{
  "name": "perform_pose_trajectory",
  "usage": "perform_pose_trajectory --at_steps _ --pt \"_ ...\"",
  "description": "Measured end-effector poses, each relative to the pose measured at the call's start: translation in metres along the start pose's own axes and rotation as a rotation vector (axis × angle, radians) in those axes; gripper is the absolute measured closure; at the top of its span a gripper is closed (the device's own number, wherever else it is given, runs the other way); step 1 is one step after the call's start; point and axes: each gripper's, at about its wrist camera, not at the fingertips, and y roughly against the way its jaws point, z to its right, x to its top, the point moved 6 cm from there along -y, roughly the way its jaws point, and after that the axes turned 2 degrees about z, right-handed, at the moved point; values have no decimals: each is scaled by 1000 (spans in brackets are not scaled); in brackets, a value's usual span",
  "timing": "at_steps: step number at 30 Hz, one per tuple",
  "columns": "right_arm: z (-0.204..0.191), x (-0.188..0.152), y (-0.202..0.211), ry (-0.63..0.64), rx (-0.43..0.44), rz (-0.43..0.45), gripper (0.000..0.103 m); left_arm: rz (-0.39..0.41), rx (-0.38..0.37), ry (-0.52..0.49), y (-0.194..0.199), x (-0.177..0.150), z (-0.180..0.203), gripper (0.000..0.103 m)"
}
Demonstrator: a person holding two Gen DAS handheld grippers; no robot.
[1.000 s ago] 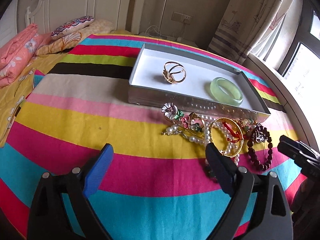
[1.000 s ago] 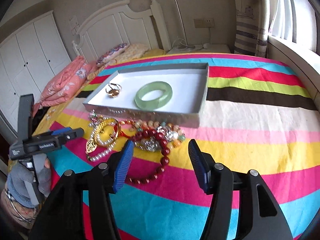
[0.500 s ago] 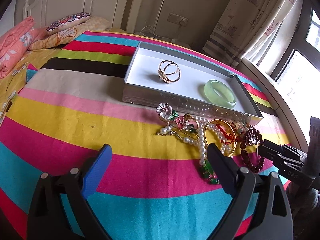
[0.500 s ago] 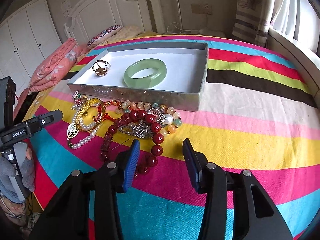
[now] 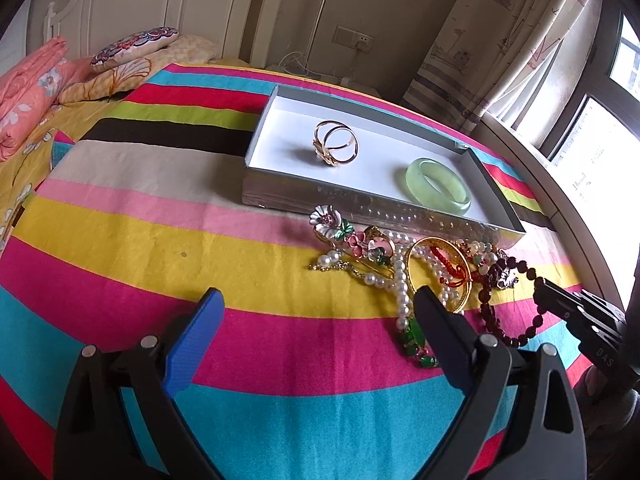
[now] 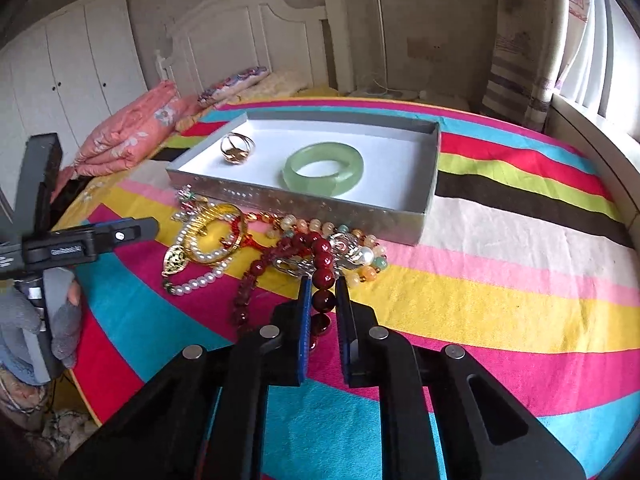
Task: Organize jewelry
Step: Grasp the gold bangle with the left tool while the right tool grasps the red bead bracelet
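Now the right gripper [image 6: 323, 300] jaws just closed on the red bead bracelet [image 6: 323, 276] — glossy, dark (large beads); left gripper [image 5: 316, 336] jaws apart.

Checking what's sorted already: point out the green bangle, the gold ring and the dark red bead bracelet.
green bangle [image 6: 325, 172]: right wrist view, near band.
gold ring [image 6: 237, 148]: right wrist view, its middle.
dark red bead bracelet [image 6: 322, 247]: right wrist view, a large bead.

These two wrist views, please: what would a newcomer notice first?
The tangled jewelry heap on the bright striped bedspread, just in front of the silver tray. The right tongs have just closed on the dark red bead bracelet. Inside the tray lie a green bangle and a gold ring.
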Motion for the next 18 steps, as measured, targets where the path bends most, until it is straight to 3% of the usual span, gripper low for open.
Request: perform_pose_trajectory --at_steps 4,7,9,13,18 --pt "-7 2 17 -12 92 73 90 17 33 -60 4 0 10 10" --pt "-8 1 23 -17 87 95 90 19 78 -171 1 0 30 11" --pt "-5 1 25 -35 79 108 90 7 81 -215 -3 -3 42 25" --pt "-2 0 30 -66 91 137 90 -7 30 -222 -11 0 61 36" --pt "-4 -1 31 -57 96 141 90 8 68 -390 -22 16 88 56"
